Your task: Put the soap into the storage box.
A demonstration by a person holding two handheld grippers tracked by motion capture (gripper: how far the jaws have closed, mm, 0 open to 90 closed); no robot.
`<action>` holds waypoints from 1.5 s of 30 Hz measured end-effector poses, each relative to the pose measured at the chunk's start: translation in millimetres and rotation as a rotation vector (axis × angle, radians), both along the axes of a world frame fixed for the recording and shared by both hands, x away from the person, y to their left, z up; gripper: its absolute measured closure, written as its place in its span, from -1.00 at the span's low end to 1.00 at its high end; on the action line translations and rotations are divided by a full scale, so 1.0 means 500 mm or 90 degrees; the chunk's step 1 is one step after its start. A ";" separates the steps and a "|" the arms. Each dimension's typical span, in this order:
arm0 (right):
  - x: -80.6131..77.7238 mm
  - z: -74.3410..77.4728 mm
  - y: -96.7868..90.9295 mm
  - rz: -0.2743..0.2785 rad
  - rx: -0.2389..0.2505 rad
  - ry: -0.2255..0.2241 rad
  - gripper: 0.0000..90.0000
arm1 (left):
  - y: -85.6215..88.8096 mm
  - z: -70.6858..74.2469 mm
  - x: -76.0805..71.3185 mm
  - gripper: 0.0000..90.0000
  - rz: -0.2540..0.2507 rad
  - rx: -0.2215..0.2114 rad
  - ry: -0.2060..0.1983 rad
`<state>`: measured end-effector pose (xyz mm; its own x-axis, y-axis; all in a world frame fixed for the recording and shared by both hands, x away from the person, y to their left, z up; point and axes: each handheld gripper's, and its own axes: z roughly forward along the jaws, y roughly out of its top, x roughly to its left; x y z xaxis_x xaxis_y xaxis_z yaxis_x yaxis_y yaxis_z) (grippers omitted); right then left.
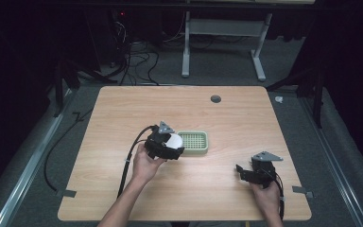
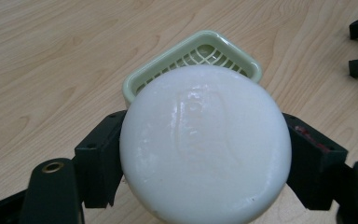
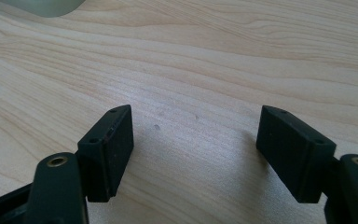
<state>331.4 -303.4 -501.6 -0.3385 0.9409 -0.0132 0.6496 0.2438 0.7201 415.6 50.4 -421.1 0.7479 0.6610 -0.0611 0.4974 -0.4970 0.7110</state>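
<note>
A white round soap [image 2: 205,144] sits clamped between the fingers [image 2: 100,156] of the left gripper [image 1: 166,143], held just in front of a pale green slotted tray [image 2: 193,53] that lies beyond the fingertips on the wooden surface [image 1: 123,113]. The tray's visible grid holds nothing. Well apart, the right gripper [image 3: 196,151] rests low over bare wood, its fingers [image 3: 109,149] spread wide and gripping nothing.

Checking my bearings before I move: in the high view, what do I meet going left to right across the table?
Left tongs holding the white soap → green soap dish → right tongs, open over bare table.
</note>
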 end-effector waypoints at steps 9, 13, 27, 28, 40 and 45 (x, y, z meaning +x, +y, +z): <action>0.000 0.000 0.000 -0.001 0.000 0.000 -0.37 | -0.017 0.005 0.014 -0.45 0.000 0.010 -0.003; 0.000 0.000 0.000 -0.001 0.000 0.000 -0.37 | -0.022 0.006 0.022 -0.45 0.002 0.005 -0.004; 0.000 0.000 0.000 -0.003 0.001 0.000 -0.37 | -0.045 -0.003 0.043 -0.45 0.001 0.022 0.002; 0.000 0.000 0.000 -0.003 0.001 0.000 -0.37 | -0.045 -0.003 0.043 -0.45 0.001 0.022 0.002; 0.000 0.001 0.000 -0.003 0.000 0.002 -0.37 | -0.073 -0.023 0.064 -0.45 0.008 0.029 0.011; 0.000 0.001 0.000 -0.003 0.001 0.002 -0.36 | -0.080 -0.029 0.071 -0.45 0.014 0.032 0.011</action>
<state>331.4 -303.6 -501.3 -0.3341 0.9425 -0.0112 0.6530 0.2401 0.7183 451.1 10.6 -435.5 0.7324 0.6797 -0.0403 0.5205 -0.5207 0.6767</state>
